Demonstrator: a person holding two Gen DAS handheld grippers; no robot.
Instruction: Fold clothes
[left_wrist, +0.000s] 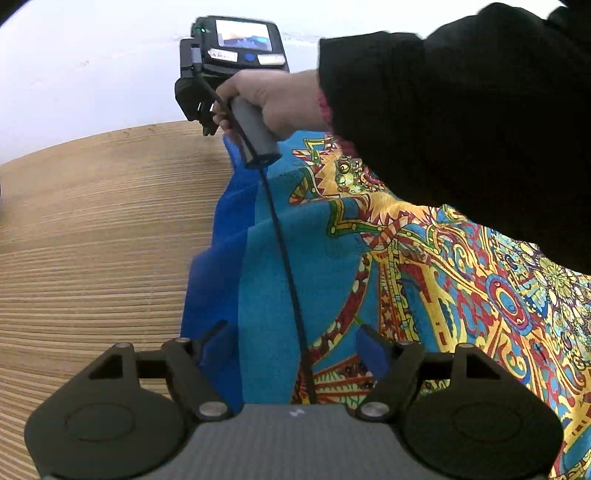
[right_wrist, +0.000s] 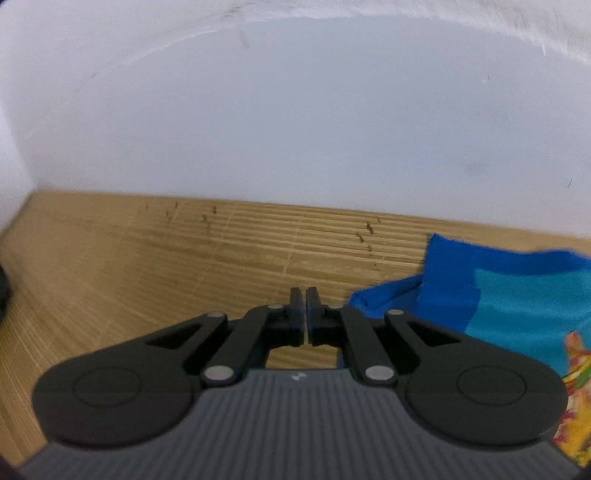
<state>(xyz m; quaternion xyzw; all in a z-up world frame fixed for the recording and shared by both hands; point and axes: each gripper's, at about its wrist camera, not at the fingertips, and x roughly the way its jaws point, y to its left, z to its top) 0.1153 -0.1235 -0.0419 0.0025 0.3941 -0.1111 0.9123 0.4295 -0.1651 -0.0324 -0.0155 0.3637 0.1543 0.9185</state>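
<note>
- The bright blue garment with a red-and-yellow ornamental print (left_wrist: 369, 258) lies spread on the ribbed tan woven mat (left_wrist: 92, 240), its plain dark blue edge (left_wrist: 210, 280) turned toward the bare mat.
- The left gripper (left_wrist: 293, 350) hangs over that edge with its jaws wide apart. Cloth lies beneath the blue pads (left_wrist: 371, 349), but nothing is pinched between them.
- The right gripper (right_wrist: 305, 301) is closed, finger to finger, with nothing between the pads. In its own view it points at bare mat, and the garment's far corner (right_wrist: 443, 266) lies off to one side.
- Risk: the right jaws, closed on nothing, carry no cloth. Any lift from here raises only the tool, and the fold does not begin.
- Risk: the black cable (left_wrist: 280, 236) from the right tool trails across the garment and passes between the left fingers. Closing the left jaws may clamp the cable along with the cloth, or drag it.
- Risk: a grab from the left side alone probably bunches the loose dark blue edge instead of lifting it flat, which gives a crooked crease.
- Risk: the person's black sleeve (left_wrist: 461, 129) hangs over the printed area. If it sweeps low it may brush the cloth and pull it out of line.
- The right wrist view is slightly blurred, so the corner's exact lay cannot be judged.
</note>
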